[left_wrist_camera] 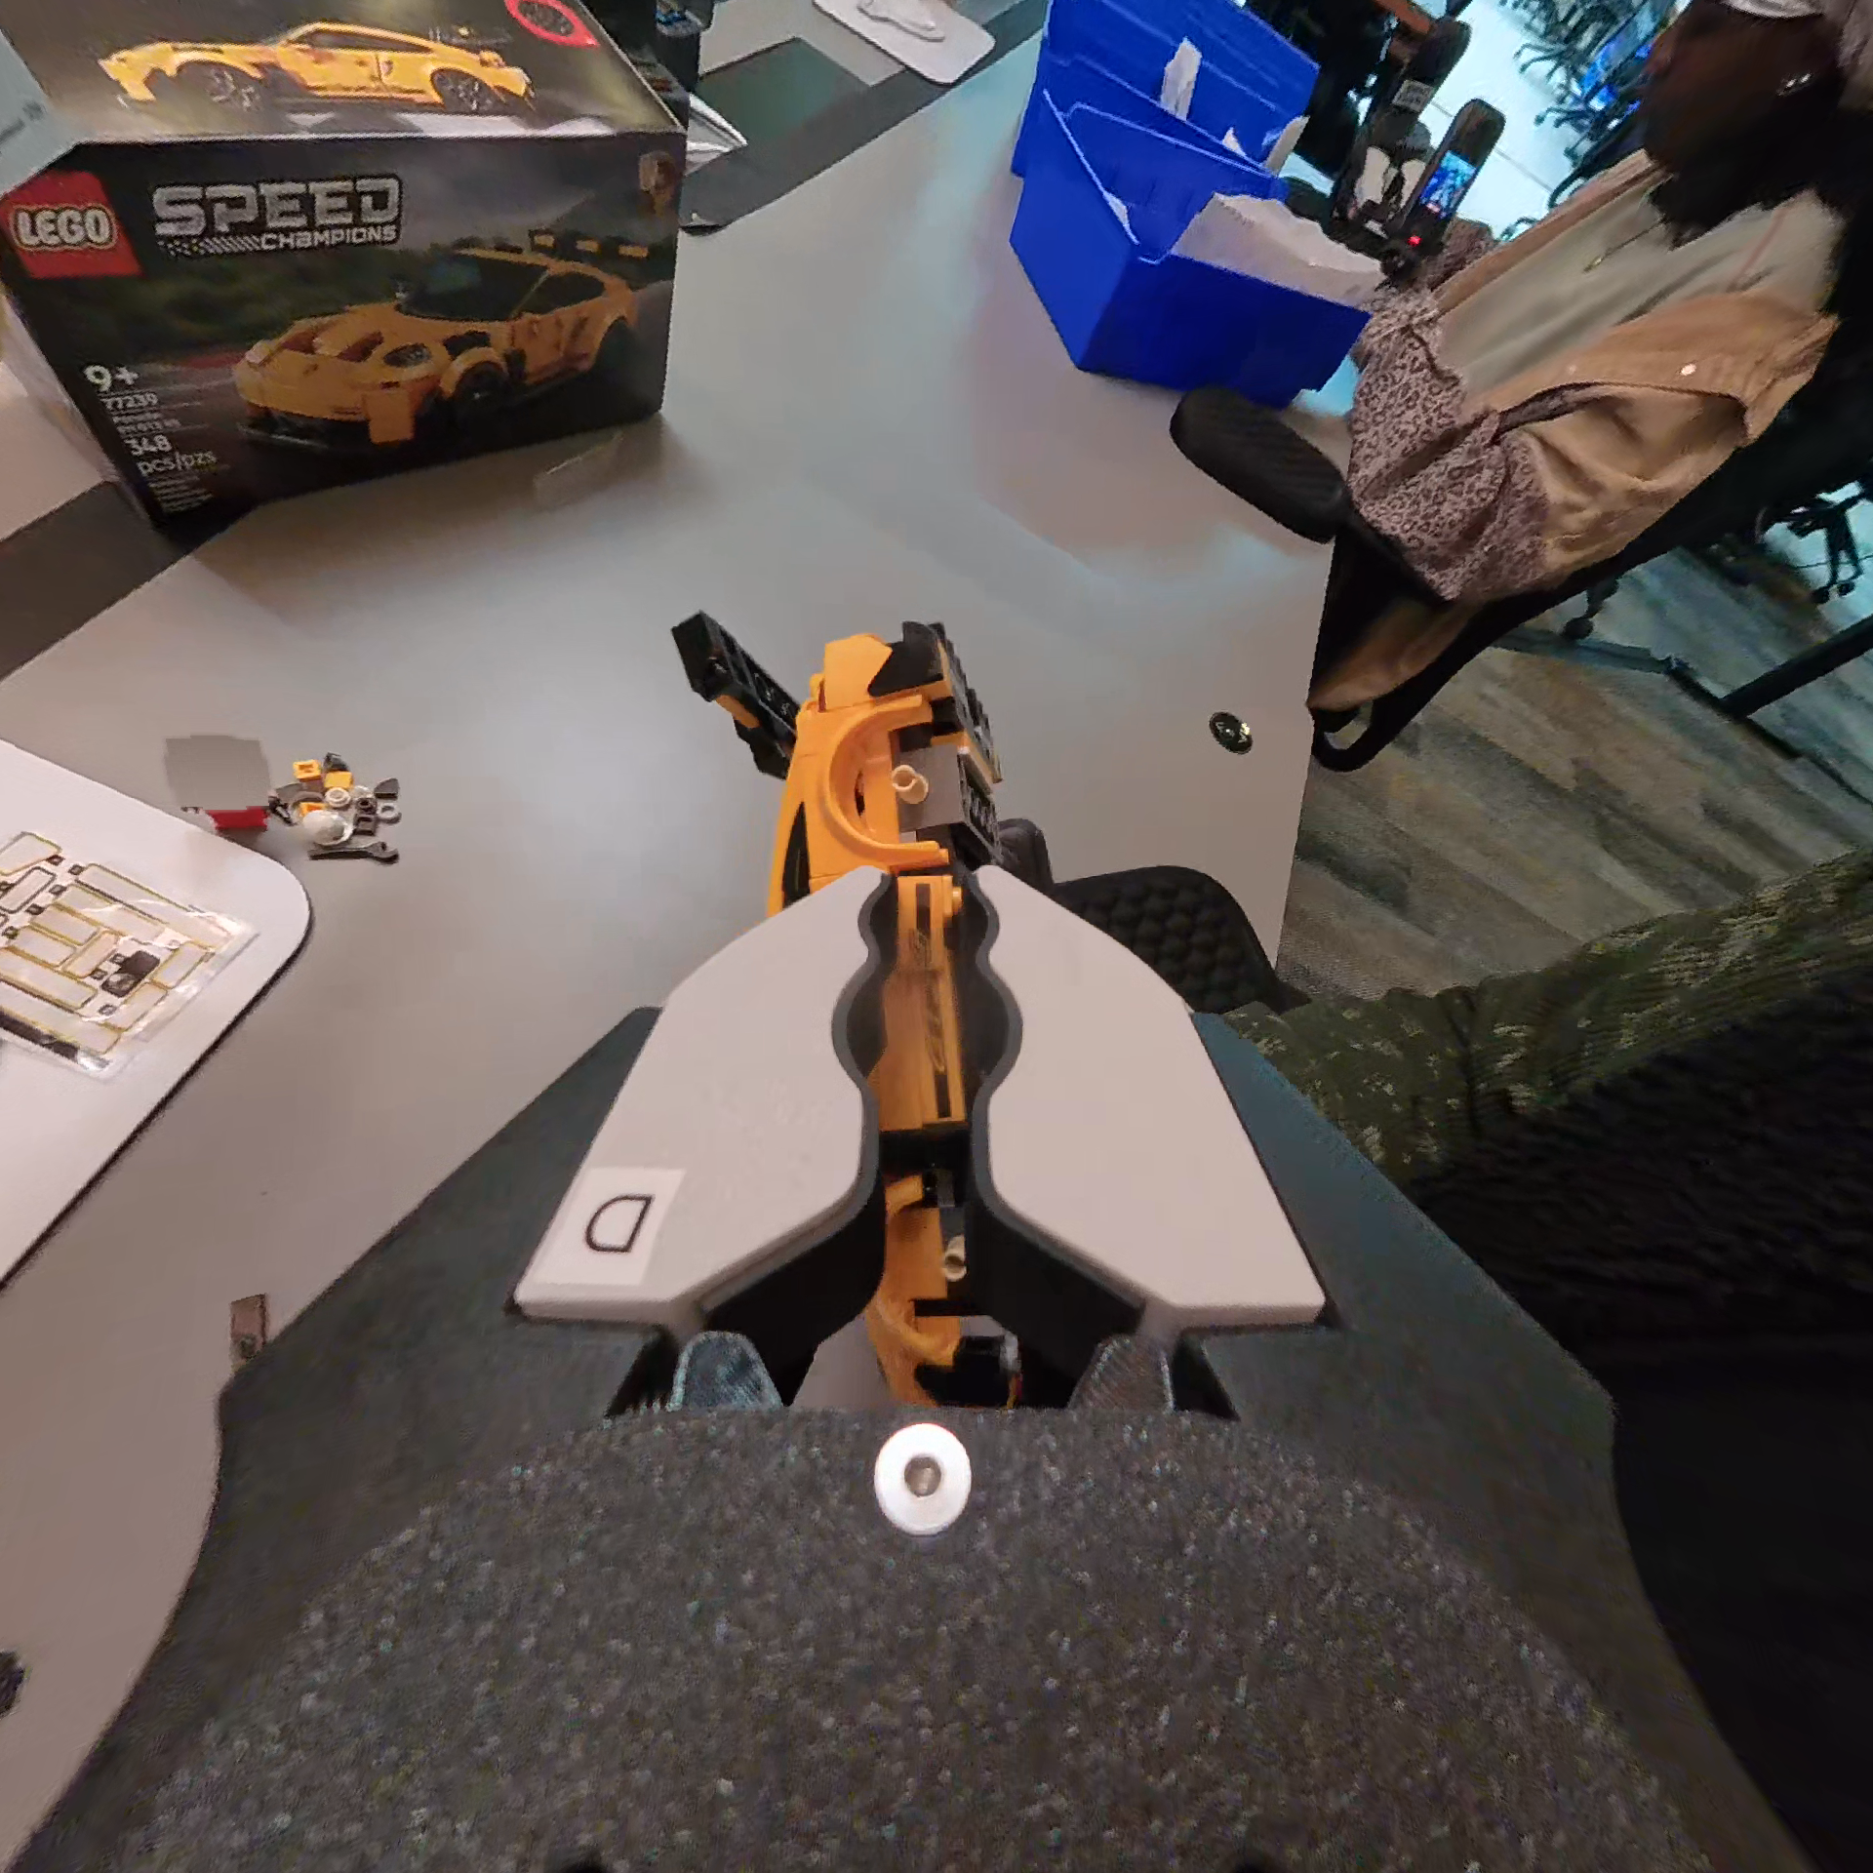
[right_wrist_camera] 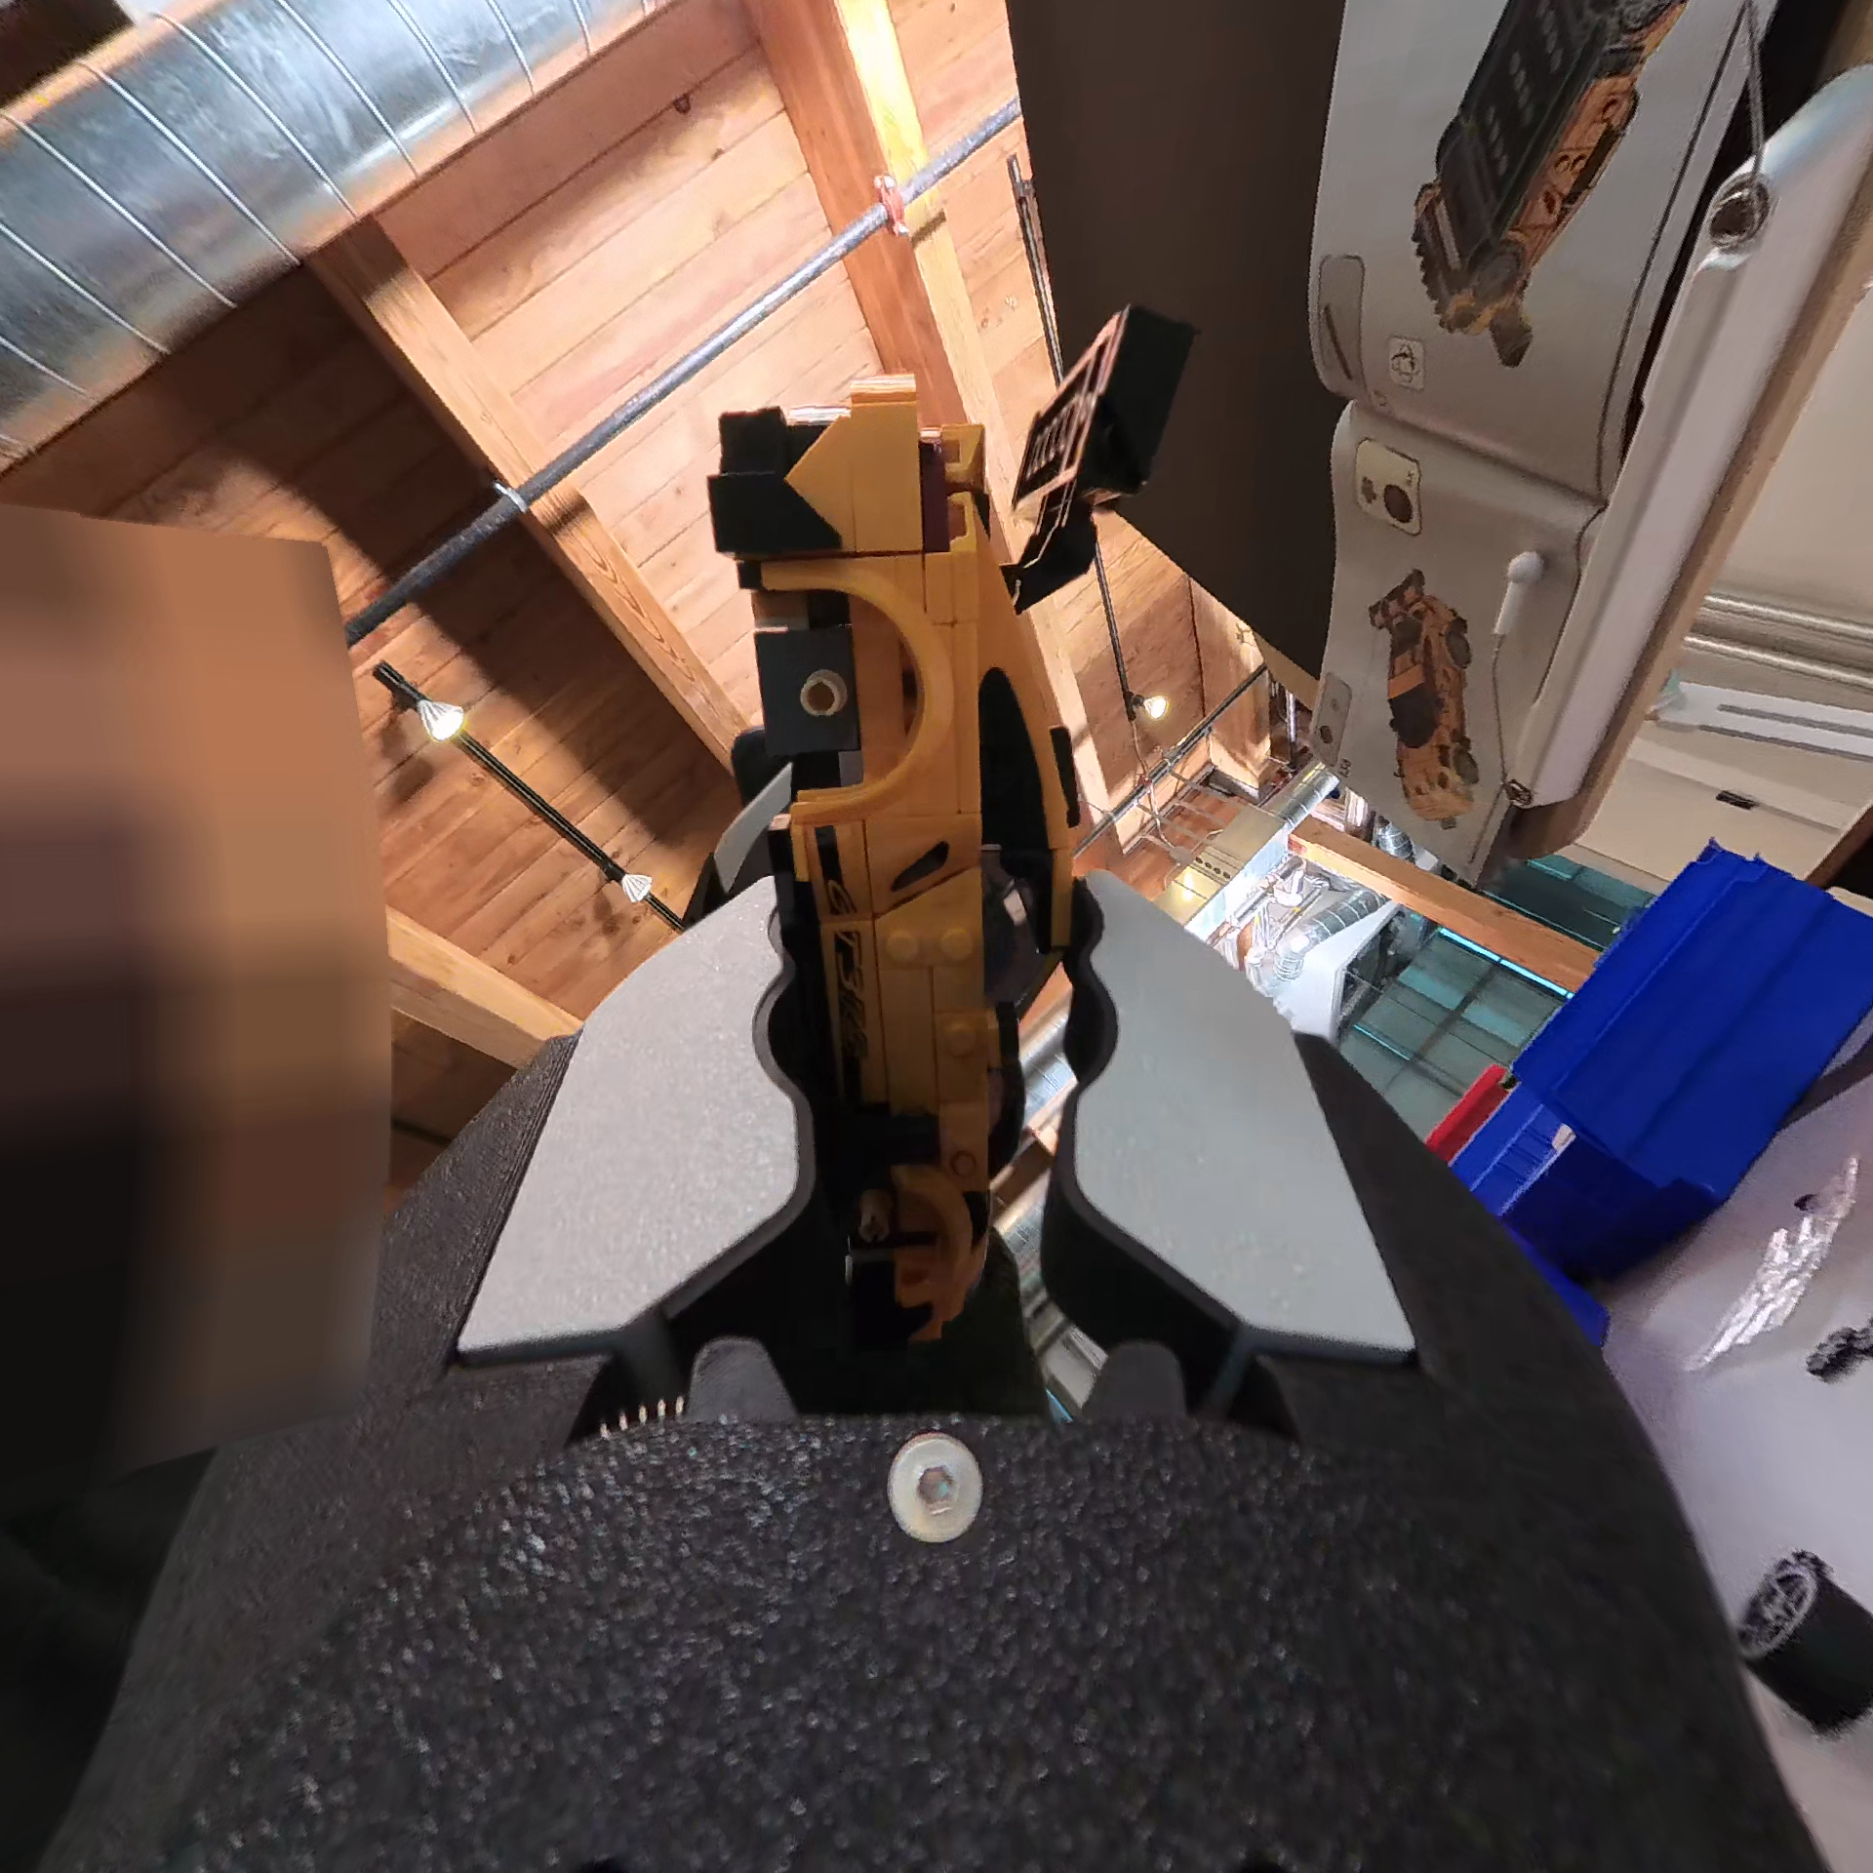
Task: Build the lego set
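Between both sets of jaws sits the yellow car body (left_wrist_camera: 917, 1024), its long axis running along the fingers, rear wing far. Left gripper (left_wrist_camera: 920, 902) is clenched on it over the grey table (left_wrist_camera: 912, 456); right gripper (right_wrist_camera: 927, 912) brackets it with a gap on its right side, so I cannot tell its grip. Set box (left_wrist_camera: 345, 294) far left, blue bins (left_wrist_camera: 1166, 253) far right, loose pieces (left_wrist_camera: 329, 811) left; empty wheel arches suggest wheels next.

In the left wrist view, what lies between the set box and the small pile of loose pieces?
Only bare grey table between the box and the pile.
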### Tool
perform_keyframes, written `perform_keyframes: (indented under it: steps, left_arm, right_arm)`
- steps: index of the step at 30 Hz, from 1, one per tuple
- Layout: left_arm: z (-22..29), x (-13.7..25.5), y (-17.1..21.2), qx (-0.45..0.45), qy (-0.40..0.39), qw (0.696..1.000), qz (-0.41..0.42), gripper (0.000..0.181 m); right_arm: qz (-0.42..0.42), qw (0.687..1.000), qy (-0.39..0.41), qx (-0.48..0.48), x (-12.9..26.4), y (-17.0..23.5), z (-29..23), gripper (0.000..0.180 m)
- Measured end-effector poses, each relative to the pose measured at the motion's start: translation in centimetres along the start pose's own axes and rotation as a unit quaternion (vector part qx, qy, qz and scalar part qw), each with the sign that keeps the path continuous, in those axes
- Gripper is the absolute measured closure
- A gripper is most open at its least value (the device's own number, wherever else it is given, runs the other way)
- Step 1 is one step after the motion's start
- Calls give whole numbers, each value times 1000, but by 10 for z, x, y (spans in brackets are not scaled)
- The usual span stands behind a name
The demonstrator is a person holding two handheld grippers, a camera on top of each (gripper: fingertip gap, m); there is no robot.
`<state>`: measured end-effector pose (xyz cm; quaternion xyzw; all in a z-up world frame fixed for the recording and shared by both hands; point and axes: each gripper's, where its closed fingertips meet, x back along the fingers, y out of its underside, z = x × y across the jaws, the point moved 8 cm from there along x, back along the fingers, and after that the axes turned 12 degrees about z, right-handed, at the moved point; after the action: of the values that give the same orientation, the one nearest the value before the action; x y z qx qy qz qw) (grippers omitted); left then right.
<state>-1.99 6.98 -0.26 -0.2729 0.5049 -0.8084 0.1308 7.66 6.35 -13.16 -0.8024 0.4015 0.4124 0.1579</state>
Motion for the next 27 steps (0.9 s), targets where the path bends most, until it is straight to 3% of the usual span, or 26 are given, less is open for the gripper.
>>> perform_keyframes:
  steps: [14,24,27]
  left_arm:
    - [3,-13,-3,11,0,1000,9,164]
    - [1,-1,-5,0,-4,1000,29,160]
    - [-1,9,-6,-28,-16,999,28,170]
  right_arm:
    - [6,1000,11,-17,-2,-3,-3,131]
    - [-1,1000,12,-12,5,-2,2,131]
    - [-8,1000,7,-14,7,-1,2,131]
